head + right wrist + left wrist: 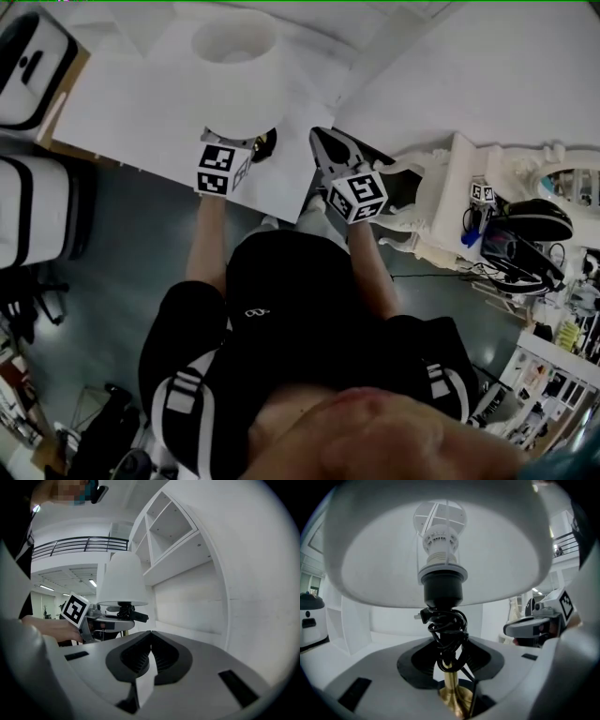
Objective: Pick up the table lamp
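The table lamp has a white shade, a black bulb socket with a black cord wound under it, and a brass stem. My left gripper reaches in under the shade and is shut on the brass stem, which sits between the two jaws in the left gripper view. The lamp hangs upright in that grip in the right gripper view. My right gripper is to the lamp's right, apart from it, shut with nothing in it; its fingertips meet.
A white table lies under the lamp, its front edge close to my grippers. White and black rounded units stand at the left. An ornate white piece of furniture with cluttered gear is at the right. White shelves rise beyond.
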The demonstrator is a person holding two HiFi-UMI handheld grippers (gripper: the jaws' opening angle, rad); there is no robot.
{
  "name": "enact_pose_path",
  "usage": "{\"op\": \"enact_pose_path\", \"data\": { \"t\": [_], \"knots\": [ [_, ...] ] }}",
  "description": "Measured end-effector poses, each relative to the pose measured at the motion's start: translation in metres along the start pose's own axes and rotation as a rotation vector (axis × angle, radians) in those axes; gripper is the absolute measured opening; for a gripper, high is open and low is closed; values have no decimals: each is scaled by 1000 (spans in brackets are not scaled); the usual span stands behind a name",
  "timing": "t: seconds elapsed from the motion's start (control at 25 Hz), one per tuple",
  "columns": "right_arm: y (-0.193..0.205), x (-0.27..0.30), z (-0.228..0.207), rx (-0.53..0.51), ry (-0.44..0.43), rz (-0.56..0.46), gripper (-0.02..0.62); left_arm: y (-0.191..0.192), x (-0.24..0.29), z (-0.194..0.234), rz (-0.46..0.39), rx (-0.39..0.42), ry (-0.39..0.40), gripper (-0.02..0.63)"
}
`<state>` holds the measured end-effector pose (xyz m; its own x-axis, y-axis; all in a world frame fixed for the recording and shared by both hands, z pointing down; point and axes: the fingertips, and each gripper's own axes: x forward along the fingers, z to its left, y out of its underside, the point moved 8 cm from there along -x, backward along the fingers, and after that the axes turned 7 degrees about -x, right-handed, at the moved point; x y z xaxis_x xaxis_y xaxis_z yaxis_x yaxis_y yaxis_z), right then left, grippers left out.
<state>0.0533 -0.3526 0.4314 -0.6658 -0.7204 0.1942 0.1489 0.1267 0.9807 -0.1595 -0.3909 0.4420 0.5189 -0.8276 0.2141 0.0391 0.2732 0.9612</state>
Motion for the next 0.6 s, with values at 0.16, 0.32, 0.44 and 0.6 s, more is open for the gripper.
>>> {"op": "enact_pose_path", "data": {
  "t": [0.16,0.32,0.44,0.6],
  "knots": [
    [-15,5,4,-17,5,-42,18,-23,-14,-7,-13,33,38,161],
    [-30,8,0,-37,7,-75,18,-46,-20,-14,-25,69,45,161],
    [-37,5,-4,-29,8,-93,18,-61,-26,-25,-50,83,55,161],
    [-43,2,-3,-14,16,-102,18,-82,-34,-37,-75,100,94,161]
  ]
}}
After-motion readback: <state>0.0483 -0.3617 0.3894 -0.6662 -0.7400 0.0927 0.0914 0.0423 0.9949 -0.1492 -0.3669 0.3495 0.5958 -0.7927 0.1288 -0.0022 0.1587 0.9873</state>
